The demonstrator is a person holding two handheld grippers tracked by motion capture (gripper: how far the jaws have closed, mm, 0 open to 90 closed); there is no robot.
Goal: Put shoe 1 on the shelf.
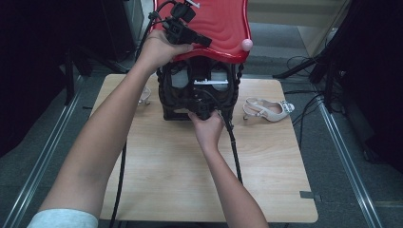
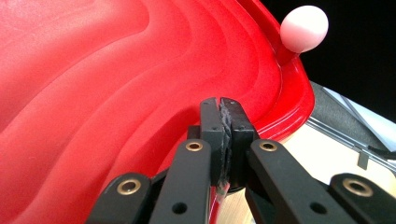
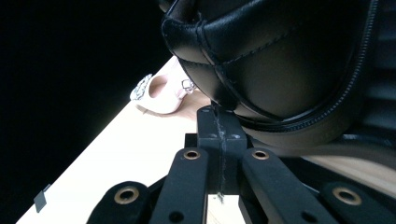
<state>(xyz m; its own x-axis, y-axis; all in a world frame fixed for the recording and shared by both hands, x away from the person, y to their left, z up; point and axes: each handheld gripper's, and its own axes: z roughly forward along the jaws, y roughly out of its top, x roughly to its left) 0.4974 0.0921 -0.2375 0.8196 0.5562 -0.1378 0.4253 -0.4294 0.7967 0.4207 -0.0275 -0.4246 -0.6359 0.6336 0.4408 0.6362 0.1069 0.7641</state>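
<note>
At eleven o'clock the left gripper (image 1: pixel 202 41), jaws pinched on its rim, props the glossy red wavy plastic lid (image 1: pixel 223 23) open so the right gripper (image 1: pixel 203 113), jaws together, reaches the black quilted leather bag (image 1: pixel 199 90) at centre.

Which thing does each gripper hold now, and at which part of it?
The left gripper is shut on the rim of the raised red lid. The right gripper is shut; whether it holds the black case cannot be told.
</note>
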